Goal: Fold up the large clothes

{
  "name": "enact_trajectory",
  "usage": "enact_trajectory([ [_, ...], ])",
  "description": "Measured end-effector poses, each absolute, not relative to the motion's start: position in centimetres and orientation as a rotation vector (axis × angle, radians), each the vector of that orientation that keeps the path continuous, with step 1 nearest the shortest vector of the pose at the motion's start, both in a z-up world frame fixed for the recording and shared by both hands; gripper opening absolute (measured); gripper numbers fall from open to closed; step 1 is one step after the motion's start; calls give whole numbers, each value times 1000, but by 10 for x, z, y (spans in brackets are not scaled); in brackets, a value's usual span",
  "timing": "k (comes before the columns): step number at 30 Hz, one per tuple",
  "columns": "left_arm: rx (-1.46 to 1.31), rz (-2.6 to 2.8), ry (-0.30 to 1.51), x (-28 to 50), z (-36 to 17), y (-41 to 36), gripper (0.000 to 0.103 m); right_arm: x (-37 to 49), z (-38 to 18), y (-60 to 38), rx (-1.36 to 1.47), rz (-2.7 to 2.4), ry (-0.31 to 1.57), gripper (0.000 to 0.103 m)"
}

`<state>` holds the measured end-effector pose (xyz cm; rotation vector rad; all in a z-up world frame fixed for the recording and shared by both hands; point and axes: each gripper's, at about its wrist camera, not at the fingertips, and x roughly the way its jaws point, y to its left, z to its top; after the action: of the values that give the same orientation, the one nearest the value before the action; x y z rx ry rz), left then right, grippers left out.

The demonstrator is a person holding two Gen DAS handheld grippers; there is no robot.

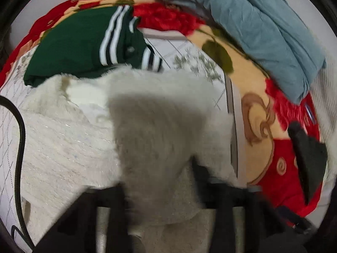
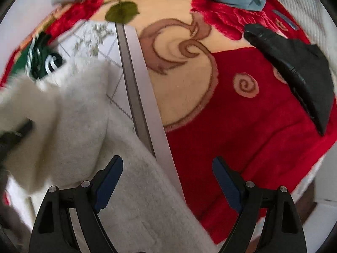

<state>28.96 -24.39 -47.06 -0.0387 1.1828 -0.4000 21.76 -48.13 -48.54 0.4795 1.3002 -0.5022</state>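
A: What is the left gripper (image 1: 168, 181) doing?
B: Its jaws are clamping a thick fold of the white sweater (image 1: 69, 139), which is bulging up between the black fingers and hiding their tips.
A: And the right gripper (image 2: 168, 175)?
B: Its jaws are standing wide apart, holding nothing, hovering over the sweater's right edge and the red blanket (image 2: 252, 126).
A: Where is the sweater lying?
B: It is spreading over a pale quilted mat (image 1: 181, 48), near the camera, with a folded green top (image 1: 73, 48) lying just beyond it.
A: Anything else?
B: A blue garment (image 1: 263, 27) is sitting at the far side, and a dark cloth (image 2: 299, 67) is lying on the blanket to the right.
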Motion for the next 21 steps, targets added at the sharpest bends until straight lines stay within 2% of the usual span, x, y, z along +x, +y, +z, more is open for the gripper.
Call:
enact_trajectory([
  [1, -37, -399, 1176, 286, -470, -245, 88, 216, -485, -486, 499, -484, 1278, 89],
  [2, -37, -399, 1156, 283, -466, -241, 90, 216, -484, -486, 508, -474, 1268, 89],
  [7, -1, -382, 1098, 273, -445, -222, 90, 221, -476, -493, 583, -400, 1245, 89],
  [13, -81, -262, 1136, 263, -434, -151, 90, 243, -466, -484, 685, -284, 1237, 89],
  [21, -120, 103, 1245, 267, -476, -47, 90, 285, -461, -444, 778, -127, 1224, 89],
])
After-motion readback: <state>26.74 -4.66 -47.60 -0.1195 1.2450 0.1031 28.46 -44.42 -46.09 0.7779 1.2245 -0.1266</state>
